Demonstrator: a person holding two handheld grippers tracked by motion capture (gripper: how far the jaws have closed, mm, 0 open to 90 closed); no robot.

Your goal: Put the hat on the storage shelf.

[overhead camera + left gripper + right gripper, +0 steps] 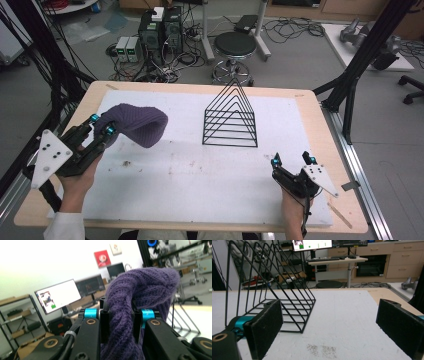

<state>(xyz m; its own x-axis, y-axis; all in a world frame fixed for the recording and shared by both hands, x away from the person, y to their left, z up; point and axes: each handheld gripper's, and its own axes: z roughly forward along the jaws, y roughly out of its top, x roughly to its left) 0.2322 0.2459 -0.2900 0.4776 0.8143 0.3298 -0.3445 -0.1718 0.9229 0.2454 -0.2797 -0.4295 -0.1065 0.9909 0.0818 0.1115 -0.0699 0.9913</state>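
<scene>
- The purple knitted hat (136, 124) is a thick, ribbed piece of wool, lifted off the bench at its left side and drooping in a soft arch toward the middle; in the left gripper view the hat (140, 305) bunches up between the two black jaws and folds over above them.
- The left gripper (101, 125) has its jaws clamped tight on one edge of the hat, the wool squeezed into a narrow band between the pads.
- The right gripper (291, 160) rests near the right front of the bench with its jaws spread wide and nothing between them; its right gripper view looks across bare white mat between the two felt-faced pads (265, 326).
- The white mat (200, 175) covers most of the wooden bench (330, 150) and shows a few dark specks.
- A black wire rack (231, 117), triangular in outline, stands upright on the mat beyond the right gripper, well apart from the hat.
- Past the bench's far edge stands a round black stool (235, 46), beside computer towers (160, 31) and loose cables on the floor.
</scene>
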